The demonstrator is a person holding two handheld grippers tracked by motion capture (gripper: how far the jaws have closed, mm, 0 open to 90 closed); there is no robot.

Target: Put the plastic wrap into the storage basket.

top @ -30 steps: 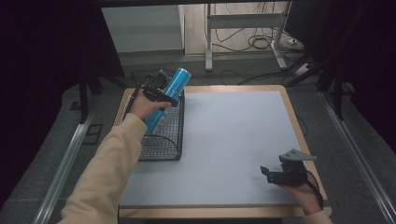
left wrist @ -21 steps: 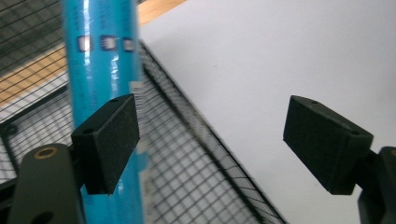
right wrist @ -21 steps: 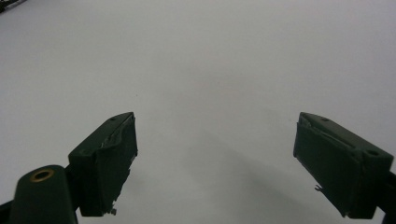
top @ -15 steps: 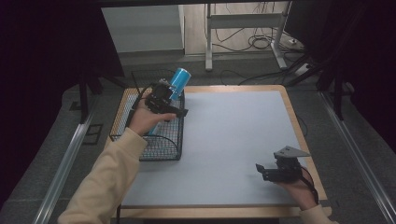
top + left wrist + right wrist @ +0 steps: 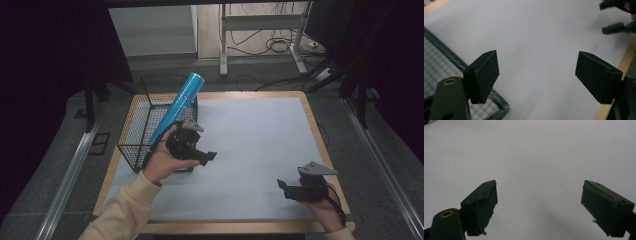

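A blue tube (image 5: 176,106) with a lighter printed label stands tilted in a black wire basket (image 5: 135,131). Its upper end leans out past the basket's far right corner. The basket sits on the counter's left edge.

We see a glossy blue plastic-looking tube (image 5: 177,104) leaning in a black wire-mesh metal basket (image 5: 135,131). Beside the basket, the tabletop (image 5: 260,135) is a smooth matt pale-grey sheet w/ a bare wood edge. The left gripper (image 5: 536,75), just right of the basket, is matt black plastic w/ fine-grained pads; the right gripper (image 5: 539,207), well away from the basket, looks matt, pads scuffed.
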